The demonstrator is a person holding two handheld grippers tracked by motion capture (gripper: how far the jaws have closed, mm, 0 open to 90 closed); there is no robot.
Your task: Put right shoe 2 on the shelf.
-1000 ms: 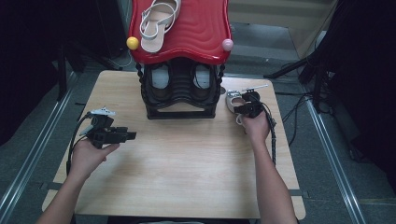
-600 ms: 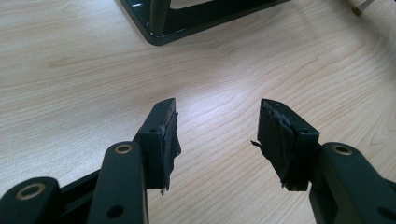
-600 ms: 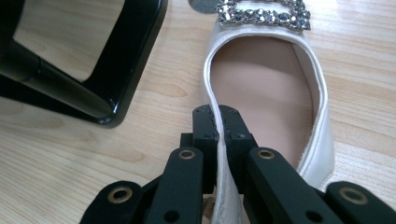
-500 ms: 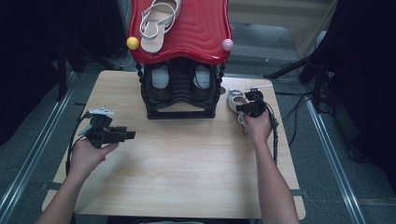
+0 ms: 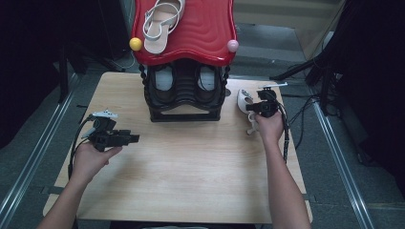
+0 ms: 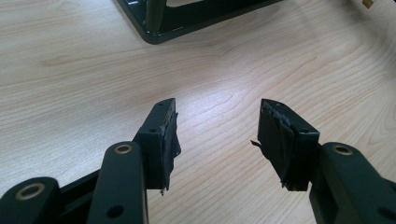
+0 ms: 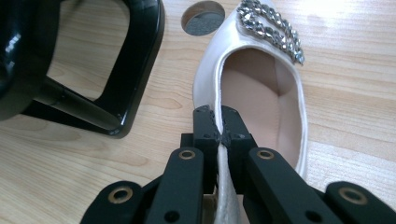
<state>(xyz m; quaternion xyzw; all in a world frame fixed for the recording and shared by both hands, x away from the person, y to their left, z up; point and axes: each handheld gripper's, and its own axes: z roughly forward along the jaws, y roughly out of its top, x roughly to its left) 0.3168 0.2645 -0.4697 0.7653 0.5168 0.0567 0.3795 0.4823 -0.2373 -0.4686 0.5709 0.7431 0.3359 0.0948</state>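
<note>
— Cream satin is what the right gripper has between its pads: the side wall of a pale shoe, pinched just behind the opening. Its jaws have just been closing, and now they clamp that thin edge with one pad inside the shoe and one outside.

— Where does the shoe lie from that gripper?

— Straight ahead of it, flat on the wooden desk, toe pointing away. A sparkling buckle sits on the toe, at the far end from the jaws. To the gripper's left, near the shoe, stands the black foot of a shoe rack, and a round hole in the desk shows beyond it.

— And the other hand?

— The left gripper hovers over bare wood, its jaws wide apart with nothing between them. The rack's base lies ahead of it, well off.

— From above?

— The right gripper is beside the rack, on the shoe; the left gripper is well apart from both. A red tray tops the rack and carries a sandal.
</note>
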